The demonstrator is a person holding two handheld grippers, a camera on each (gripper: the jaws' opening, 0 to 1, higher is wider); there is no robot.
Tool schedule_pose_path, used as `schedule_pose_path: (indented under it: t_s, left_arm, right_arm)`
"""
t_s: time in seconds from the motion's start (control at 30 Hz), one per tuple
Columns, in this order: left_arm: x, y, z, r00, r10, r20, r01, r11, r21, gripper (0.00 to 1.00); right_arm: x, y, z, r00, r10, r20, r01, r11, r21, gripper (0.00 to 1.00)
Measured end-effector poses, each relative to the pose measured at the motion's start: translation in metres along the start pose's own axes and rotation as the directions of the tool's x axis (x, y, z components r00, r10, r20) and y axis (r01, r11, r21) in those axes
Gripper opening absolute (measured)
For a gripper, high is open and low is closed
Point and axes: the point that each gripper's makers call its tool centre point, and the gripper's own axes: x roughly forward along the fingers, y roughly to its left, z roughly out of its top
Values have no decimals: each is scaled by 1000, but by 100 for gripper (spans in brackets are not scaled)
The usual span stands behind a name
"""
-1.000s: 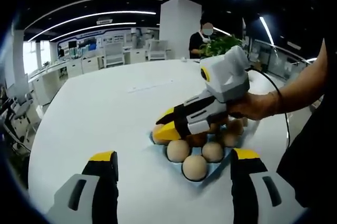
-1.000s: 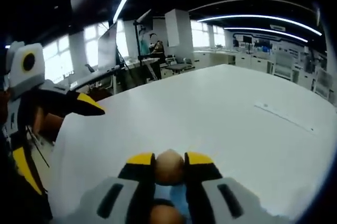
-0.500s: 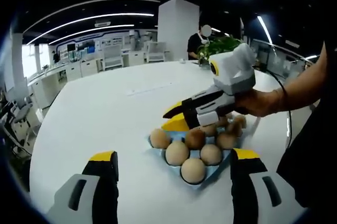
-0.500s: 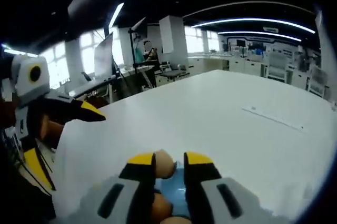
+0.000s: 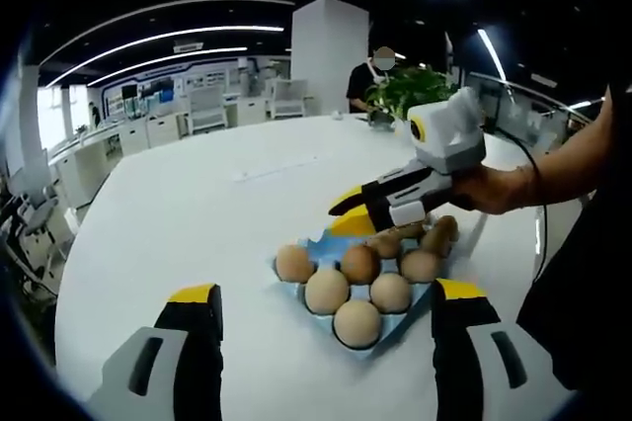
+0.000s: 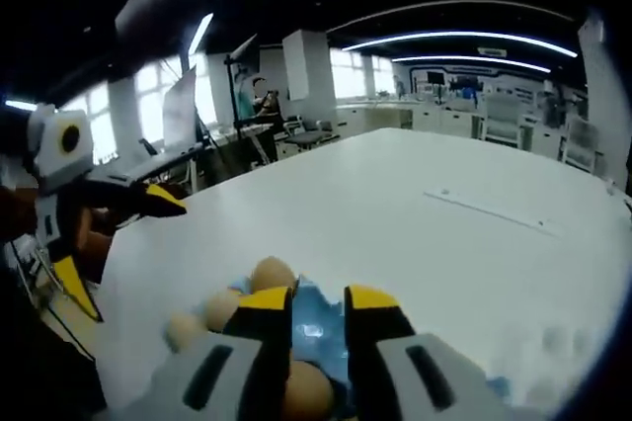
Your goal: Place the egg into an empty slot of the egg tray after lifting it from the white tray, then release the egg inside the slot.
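Eggs (image 5: 357, 322), about eight, fill the blue egg tray (image 5: 318, 242); both tools (image 5: 324, 310) (image 6: 318, 302) released, empty.

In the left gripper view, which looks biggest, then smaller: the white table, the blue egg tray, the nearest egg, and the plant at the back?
1. White table, by far the largest.
2. Blue egg tray.
3 and 4. Nearest egg and plant look similar in size; the plant stands far off, so its real size is surely greater.

Right hand-held gripper (image 6: 318, 304), jaws narrowly parted and empty, above eggs (image 6: 273, 274) in blue egg tray (image 6: 318, 317).
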Motion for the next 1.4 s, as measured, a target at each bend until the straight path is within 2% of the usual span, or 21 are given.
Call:
schedule_pose_path:
  t_s: [0.33,0.4,0.47,0.53,0.67,0.7,0.8,0.87,0.97,1.17,1.3,1.33,1.4]
  left_arm:
    - [3,-3,1,1000,-13,-3,13,1000,0,86]
    - [3,-3,1,1000,-13,-1,13,1000,0,86]
    - [3,-3,1,1000,-13,1,13,1000,-2,86]
    - [3,-2,2,1000,-11,2,11,1000,-5,86]
    - [3,-2,1,1000,-9,-1,9,1000,-3,87]
    - [3,-2,0,1000,-11,-3,11,1000,-4,86]
    - [3,-3,1,1000,-13,-2,13,1000,-3,87]
    - [3,-4,1,1000,-12,-2,12,1000,-3,87]
    - [3,-4,0,1000,-12,-2,12,1000,-6,87]
    - [2,-4,1,1000,-9,1,9,1000,-6,87]
    - [0,-2,0,1000,0,-3,0,1000,-8,87]
    - [0,-2,0,1000,1,-2,-1,1000,-10,86]
    - [0,-2,0,1000,2,0,-2,1000,-11,86]
  right_arm:
    - [-41,-51,-7,990,-143,16,142,989,40,20]
    - [-58,-72,-13,978,-207,19,206,977,59,20]
    - [-69,-84,-17,970,-243,17,241,968,69,20]
    - [-87,-104,-20,947,-320,25,316,942,113,20]
    - [-110,-128,-26,914,-405,20,400,908,129,20]
    - [-119,-138,-29,897,-442,18,436,890,133,20]
    - [-135,-154,-34,866,-499,14,491,856,161,20]
    - [-147,-165,-32,836,-548,40,533,827,179,20]
    - [-153,-177,-38,822,-569,19,557,810,183,21]
    - [-150,-187,-57,813,-580,-47,578,796,182,22]
    - [-144,-187,-61,823,-566,-55,565,804,187,24]
    - [-144,-187,-61,818,-572,-61,574,805,149,24]
    - [-143,-186,-61,819,-571,-58,573,806,149,25]
